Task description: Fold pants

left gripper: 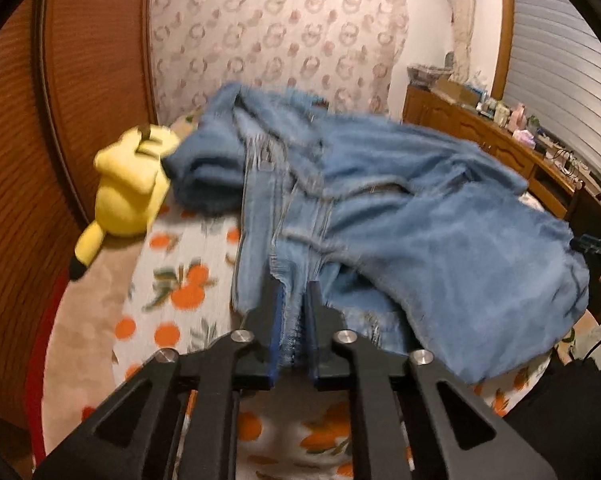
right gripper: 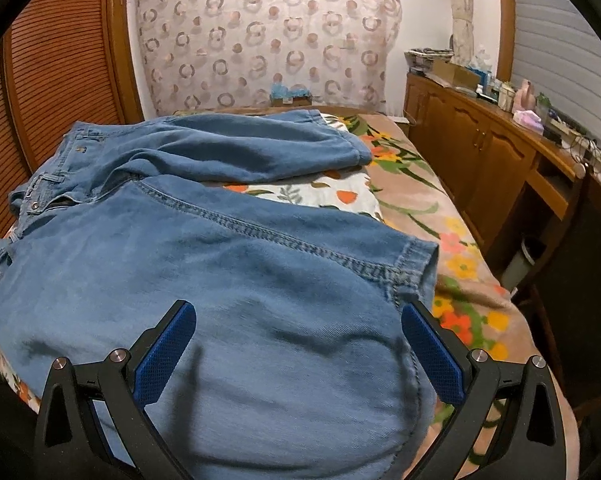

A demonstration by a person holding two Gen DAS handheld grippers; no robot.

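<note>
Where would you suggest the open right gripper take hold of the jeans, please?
I would grip the hem corner of the near leg on the jeans, coming in from the right side. That stitched edge is thick and lies free at the blanket, so the fingers can close over it. The right gripper hangs open above flat cloth; the left gripper already pinches a frayed edge.

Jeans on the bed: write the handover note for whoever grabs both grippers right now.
Left gripper: jaws shut on the jeans, pinching a frayed edge and lifting the cloth.
Right gripper: jaws open, above the near leg, holding nothing.
Jeans lie on the bed, legs spread apart, far leg flat; a yellow plush sits beside them.
Done: one edge grasped.
Left: no neat fold shows yet; bring the legs together, then fold.
</note>
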